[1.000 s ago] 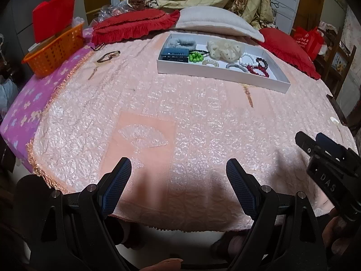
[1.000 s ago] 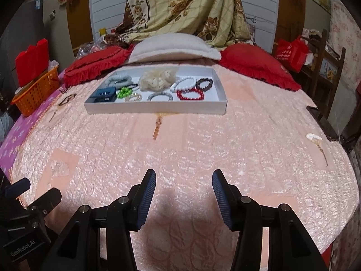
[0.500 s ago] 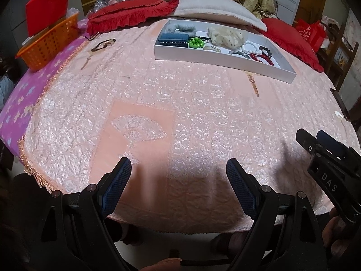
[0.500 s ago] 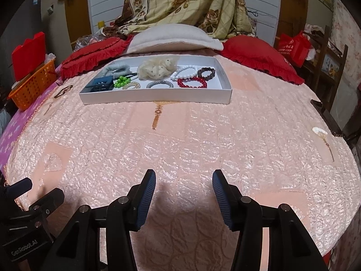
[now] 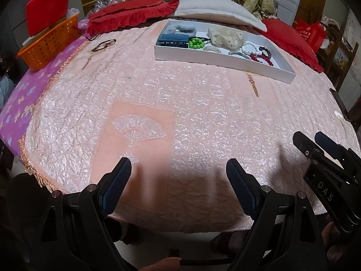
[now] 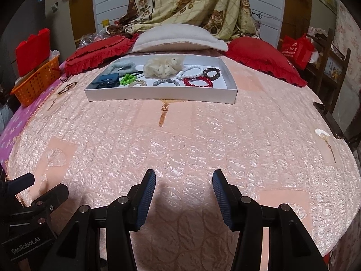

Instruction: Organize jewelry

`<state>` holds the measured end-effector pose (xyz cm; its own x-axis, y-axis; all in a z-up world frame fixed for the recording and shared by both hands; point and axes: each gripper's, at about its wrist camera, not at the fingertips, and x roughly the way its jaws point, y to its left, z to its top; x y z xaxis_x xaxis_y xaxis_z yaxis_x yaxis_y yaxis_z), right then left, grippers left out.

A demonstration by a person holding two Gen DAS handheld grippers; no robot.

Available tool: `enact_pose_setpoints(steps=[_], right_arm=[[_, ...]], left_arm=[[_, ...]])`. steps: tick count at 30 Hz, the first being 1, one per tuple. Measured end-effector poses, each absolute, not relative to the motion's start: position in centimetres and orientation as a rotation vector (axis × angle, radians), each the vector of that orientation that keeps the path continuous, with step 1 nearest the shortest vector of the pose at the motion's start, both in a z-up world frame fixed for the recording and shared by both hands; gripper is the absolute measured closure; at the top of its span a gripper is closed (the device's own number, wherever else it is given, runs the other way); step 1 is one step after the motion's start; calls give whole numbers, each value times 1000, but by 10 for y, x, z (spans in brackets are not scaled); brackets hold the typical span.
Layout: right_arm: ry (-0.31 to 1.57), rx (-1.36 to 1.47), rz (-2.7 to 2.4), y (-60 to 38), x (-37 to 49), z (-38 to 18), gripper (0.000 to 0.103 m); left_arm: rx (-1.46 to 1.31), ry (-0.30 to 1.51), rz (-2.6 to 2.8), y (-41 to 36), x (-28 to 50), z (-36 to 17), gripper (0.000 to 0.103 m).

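Observation:
A white tray (image 6: 158, 94) sits at the far middle of the pink bedspread, also in the left wrist view (image 5: 216, 57). It holds a blue box (image 6: 106, 80), green beads (image 6: 126, 79), a cream scrunchie (image 6: 161, 67), a white bracelet (image 6: 190, 72), a red bracelet (image 6: 198, 82) and a dark one (image 6: 211, 72). Loose on the spread lie a gold tassel earring (image 6: 163, 114), a dark bracelet (image 6: 67, 87) at the left and a white-topped hairpin (image 6: 325, 137) at the right. My left gripper (image 5: 178, 180) and right gripper (image 6: 183, 192) are open and empty over the near edge.
An orange basket (image 5: 48, 43) with red boxes stands at the far left. Red cushions (image 6: 261, 58) and a white pillow (image 6: 178, 39) lie behind the tray. A wooden chair (image 6: 331, 67) and a red bag (image 6: 295, 49) stand at the right.
Both grippers have moved forward over the bed and tilted down a little; the tray looks nearer. Both have stayed open.

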<state>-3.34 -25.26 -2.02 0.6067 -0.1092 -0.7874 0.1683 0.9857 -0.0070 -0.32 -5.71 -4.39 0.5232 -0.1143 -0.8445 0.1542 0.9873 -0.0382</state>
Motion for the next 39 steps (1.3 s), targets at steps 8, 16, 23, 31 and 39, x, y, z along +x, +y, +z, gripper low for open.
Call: enact_pose_setpoints(steps=[8, 16, 23, 31, 39], right_arm=[[902, 80, -161, -252, -34, -21, 53], [895, 84, -157, -253, -33, -20, 53], [904, 94, -162, -254, -32, -21, 53], [899, 91, -156, -254, -33, -23, 52], [905, 91, -158, -251, -33, -24, 52]], left_arm=[[46, 1015, -162, -57, -2, -46, 17], [55, 1025, -159, -60, -1, -48, 17], [61, 1028, -166, -61, 0, -48, 17], [57, 1034, -164, -60, 1, -50, 17], [53, 999, -180, -60, -3, -44, 17]])
